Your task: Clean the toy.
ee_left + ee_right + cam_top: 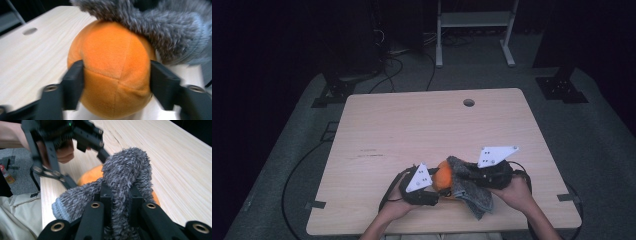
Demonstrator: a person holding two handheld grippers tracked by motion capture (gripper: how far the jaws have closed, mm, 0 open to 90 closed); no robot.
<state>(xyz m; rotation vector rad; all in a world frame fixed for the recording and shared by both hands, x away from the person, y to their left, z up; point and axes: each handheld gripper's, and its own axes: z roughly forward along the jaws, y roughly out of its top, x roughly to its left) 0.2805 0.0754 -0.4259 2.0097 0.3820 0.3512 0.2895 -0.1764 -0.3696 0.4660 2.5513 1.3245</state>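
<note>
Orange plush ball sits on the worktop near the front edge, between the two hands. Left claw has its jaws on either side of the ball, pads pressed against its flanks, fabric slightly dented on the left side; holding the ball. Right claw is clamped tight on a fold of the grey fuzzy cloth, the pile bunched up between the jaws. Cloth drapes over the top and far side of the ball in the left gripper view, touching it. In the high view the cloth hangs down toward the front edge, just right of the ball. Cable hole well apart at the far edge.
</note>
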